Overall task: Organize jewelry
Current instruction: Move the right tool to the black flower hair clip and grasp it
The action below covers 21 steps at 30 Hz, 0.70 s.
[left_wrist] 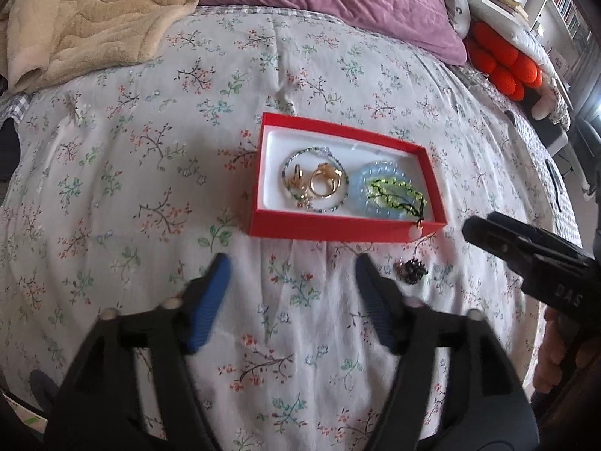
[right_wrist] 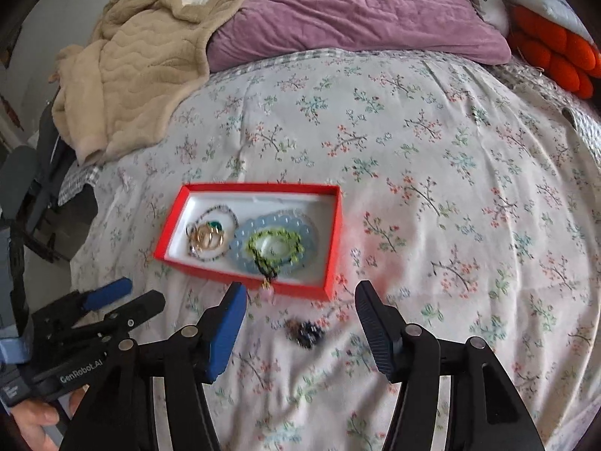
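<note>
Left gripper (left_wrist: 291, 282), jaws apart and empty, hovers near the red box (left_wrist: 323, 228) on the bed (left_wrist: 112, 150); right gripper (right_wrist: 300, 300) likewise. The box's long axis runs left to right. A black cord (left_wrist: 422, 231) trails over its near wall to a dark pendant (left_wrist: 411, 272) outside. Risk: lifting the box could drag the green necklace (right_wrist: 274, 248) out.

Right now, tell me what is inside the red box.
The red box holds a beaded bracelet ringing gold rings, and a pale blue piece under a green bracelet. A dark cord trails out over the front wall. Anything beneath the blue piece is covered.
</note>
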Each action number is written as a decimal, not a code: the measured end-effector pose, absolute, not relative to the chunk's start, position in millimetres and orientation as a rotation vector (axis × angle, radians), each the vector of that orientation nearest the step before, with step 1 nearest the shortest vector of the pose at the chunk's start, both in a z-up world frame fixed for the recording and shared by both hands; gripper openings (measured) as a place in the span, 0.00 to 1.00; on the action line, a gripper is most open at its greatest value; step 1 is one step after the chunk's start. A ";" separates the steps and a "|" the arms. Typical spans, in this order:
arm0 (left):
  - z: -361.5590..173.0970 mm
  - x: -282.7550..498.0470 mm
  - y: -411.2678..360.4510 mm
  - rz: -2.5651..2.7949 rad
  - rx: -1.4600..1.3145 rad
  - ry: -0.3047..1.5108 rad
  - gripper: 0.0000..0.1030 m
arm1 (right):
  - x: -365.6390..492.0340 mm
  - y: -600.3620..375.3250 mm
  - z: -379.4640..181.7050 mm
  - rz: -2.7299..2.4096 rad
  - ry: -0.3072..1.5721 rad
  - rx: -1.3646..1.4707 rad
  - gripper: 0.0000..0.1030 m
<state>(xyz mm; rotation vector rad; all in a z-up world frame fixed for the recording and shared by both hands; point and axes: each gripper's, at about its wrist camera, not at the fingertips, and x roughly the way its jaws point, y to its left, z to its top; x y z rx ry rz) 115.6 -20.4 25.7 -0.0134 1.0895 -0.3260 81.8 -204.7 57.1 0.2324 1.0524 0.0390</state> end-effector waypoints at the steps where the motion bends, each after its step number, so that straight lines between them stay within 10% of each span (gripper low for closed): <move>1: 25.9 114.3 -20.2 -0.324 -0.012 1.088 0.73 | 78.7 -205.4 56.5 0.036 1.062 0.228 0.59; 21: -5.2 97.7 -31.7 -0.306 0.075 1.222 0.81 | 50.2 -230.2 20.9 -0.055 1.243 0.265 0.72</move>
